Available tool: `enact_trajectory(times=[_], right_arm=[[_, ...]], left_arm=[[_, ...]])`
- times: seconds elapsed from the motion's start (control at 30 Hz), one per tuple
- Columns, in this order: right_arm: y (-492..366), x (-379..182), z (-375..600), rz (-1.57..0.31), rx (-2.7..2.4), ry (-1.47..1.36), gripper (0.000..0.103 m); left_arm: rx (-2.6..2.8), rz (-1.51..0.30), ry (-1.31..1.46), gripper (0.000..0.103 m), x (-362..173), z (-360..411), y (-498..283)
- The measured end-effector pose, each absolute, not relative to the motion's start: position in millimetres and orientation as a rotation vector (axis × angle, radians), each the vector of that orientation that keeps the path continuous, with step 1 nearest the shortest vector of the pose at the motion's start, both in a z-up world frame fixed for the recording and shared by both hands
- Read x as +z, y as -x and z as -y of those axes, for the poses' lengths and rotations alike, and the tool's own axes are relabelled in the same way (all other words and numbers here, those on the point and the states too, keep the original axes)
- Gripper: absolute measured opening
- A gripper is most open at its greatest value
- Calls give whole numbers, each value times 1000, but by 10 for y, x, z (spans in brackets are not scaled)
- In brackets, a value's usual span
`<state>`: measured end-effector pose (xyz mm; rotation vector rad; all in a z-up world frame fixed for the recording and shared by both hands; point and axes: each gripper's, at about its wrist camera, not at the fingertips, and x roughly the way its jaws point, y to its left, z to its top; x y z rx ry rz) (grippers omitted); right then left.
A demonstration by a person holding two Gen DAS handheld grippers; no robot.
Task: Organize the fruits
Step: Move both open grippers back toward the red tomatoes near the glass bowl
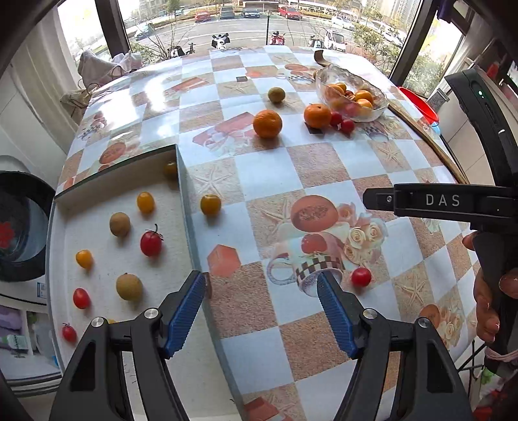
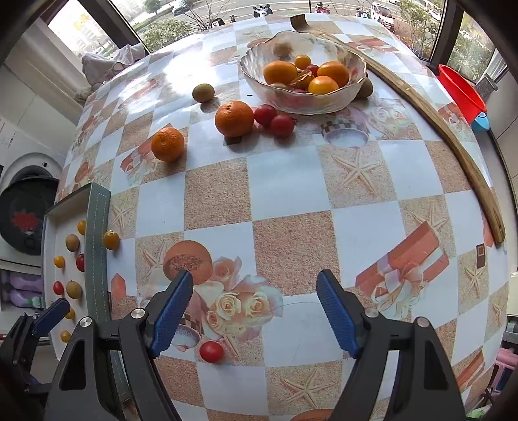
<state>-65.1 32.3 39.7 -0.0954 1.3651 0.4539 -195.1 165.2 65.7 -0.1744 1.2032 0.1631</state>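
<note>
I saw bright daylight from the windows [image 1: 246, 19] glaring off the tabletop [image 1: 155, 94]; fisheye bent the edges, and shadows stayed soft.

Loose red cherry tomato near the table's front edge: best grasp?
Grip the red tomato across its round middle, from above; it lies alone on the flat table, so both sides are free. The open right hand-held gripper looks closest.

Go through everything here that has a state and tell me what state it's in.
Left gripper: open, holding nothing.
Right gripper: open, holding nothing.
Glass bowl: upright, partly filled with fruit.
Tray: upright, small fruits spread inside.
Red basin: tilted against the wall.
</note>
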Motion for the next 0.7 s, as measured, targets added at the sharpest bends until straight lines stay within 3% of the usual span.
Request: enact_trajectory(times=[0.57, 0.7], right_arm=[[100, 209, -342, -1309, 495, 150, 81], [-60, 184, -423, -1261, 490, 164, 70]], left_arm=[[125, -1279, 181, 73, 176, -975, 1564], [138, -1283, 182, 73, 118, -891, 1510]])
